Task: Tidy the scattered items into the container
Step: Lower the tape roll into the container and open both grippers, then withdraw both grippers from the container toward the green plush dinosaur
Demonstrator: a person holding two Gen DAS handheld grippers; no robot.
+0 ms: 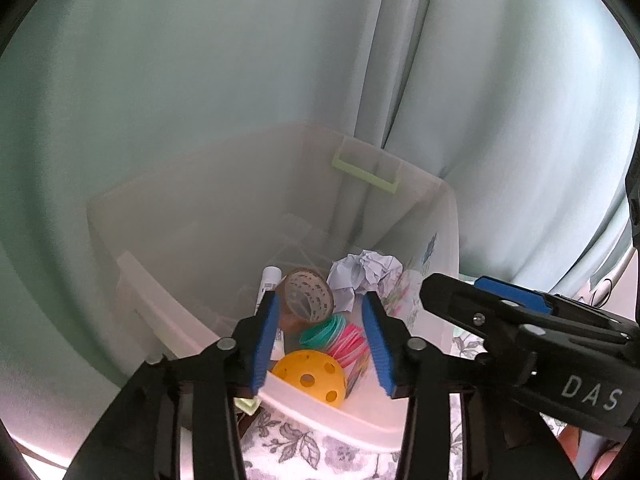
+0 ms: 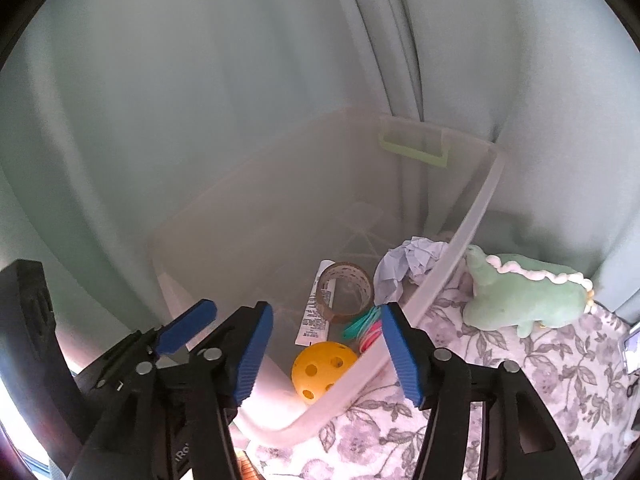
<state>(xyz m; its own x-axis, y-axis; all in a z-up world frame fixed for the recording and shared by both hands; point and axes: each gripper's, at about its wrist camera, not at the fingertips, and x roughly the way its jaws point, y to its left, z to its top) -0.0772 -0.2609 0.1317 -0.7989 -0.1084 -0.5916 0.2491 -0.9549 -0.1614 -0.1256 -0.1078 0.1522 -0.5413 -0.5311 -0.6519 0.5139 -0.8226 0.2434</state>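
Translucent plastic is forming the container (image 1: 448, 216), a frosted rectangular bin that is sitting on a floral cloth (image 2: 500, 380) with its long axis running away from both cameras toward a pale green curtain (image 1: 200, 80); a light green latch (image 2: 416, 150) is hanging on its far short wall. Inside, the collected things are lying crowded toward the near right part of the floor: a yellow perforated ball (image 1: 310, 374) is resting against the near wall, a coil of teal and pink rings (image 1: 336, 336) is lying just beyond it, a roll of brown tape (image 2: 346, 290) is standing on edge with its hole facing the cameras, a white tube (image 2: 316, 312) is lying beside the tape with its long axis pointing away and its cap at the far end, and a crumpled ball of bluish paper (image 1: 366, 272) is sitting by the right wall. Outside the bin, a mint-green plush dinosaur (image 2: 524, 294) is lying on the cloth just beside the right wall, its snout pointing at the rim. The left gripper (image 1: 322, 340) is hovering over the near rim with its blue pads spread apart and nothing between them, and the right gripper (image 2: 326, 354) is likewise gaping wide and empty above the near right corner.
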